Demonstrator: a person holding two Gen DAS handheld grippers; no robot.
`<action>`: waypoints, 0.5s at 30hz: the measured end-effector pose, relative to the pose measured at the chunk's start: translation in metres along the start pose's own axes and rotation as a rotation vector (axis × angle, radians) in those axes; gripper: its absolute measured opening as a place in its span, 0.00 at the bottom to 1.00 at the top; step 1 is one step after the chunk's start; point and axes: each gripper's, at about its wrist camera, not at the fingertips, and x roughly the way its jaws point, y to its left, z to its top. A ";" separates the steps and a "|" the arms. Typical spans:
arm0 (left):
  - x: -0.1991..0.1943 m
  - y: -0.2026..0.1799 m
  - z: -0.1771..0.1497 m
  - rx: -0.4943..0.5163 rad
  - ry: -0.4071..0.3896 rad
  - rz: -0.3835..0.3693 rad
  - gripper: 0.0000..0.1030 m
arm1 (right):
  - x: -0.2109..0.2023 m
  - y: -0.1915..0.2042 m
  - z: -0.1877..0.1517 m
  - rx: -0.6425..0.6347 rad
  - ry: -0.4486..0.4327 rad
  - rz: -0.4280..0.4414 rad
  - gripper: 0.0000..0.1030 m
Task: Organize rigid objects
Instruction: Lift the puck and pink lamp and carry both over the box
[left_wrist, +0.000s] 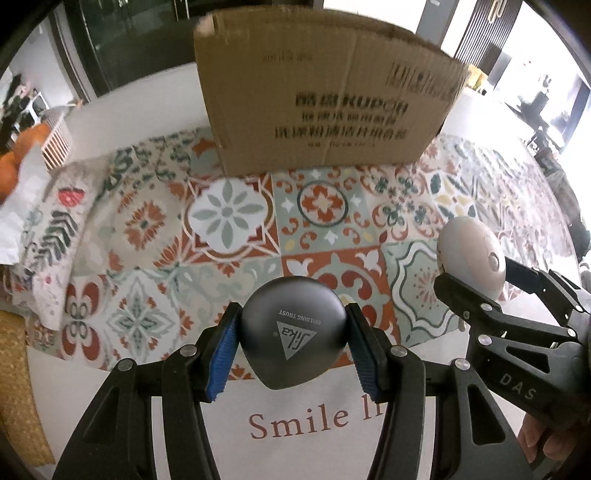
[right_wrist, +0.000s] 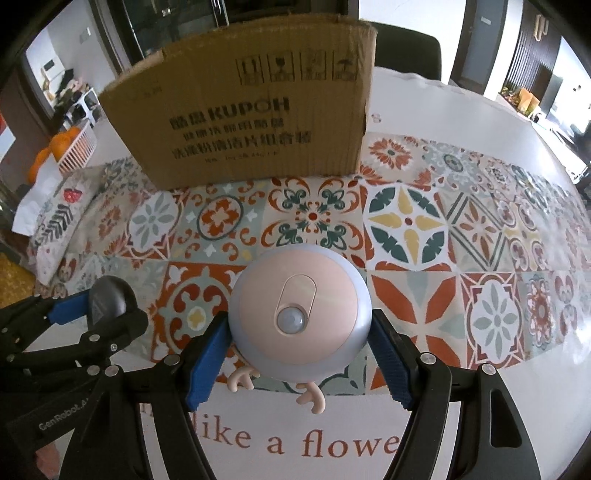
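Patterned tablecloth (left_wrist: 229, 221); grey case (left_wrist: 293, 332) clamped in left claw (left_wrist: 293, 350).

A patterned tablecloth (right_wrist: 424, 229) is covering the table, its white border carrying red lettering (right_wrist: 295, 443). Orange fruit (right_wrist: 61, 146) is sitting beside a white slatted crate (right_wrist: 79, 149) at the far left.

A white table (right_wrist: 461, 110) is covered by a patterned tile-print mat (right_wrist: 406, 229) with red lettering along its near white border. A brown cardboard box (right_wrist: 240, 122) stands upright on the mat's far edge. A white slatted basket (right_wrist: 79, 147) sits at the far left.
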 end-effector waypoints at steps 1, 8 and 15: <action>-0.004 -0.001 0.002 -0.003 -0.015 0.002 0.54 | -0.003 0.001 0.001 0.003 -0.006 -0.002 0.72; -0.029 -0.005 0.016 -0.001 -0.090 0.014 0.54 | -0.025 0.007 0.012 0.017 -0.061 -0.011 0.72; -0.056 -0.003 0.026 -0.014 -0.155 -0.003 0.54 | -0.053 0.012 0.022 0.015 -0.128 -0.002 0.72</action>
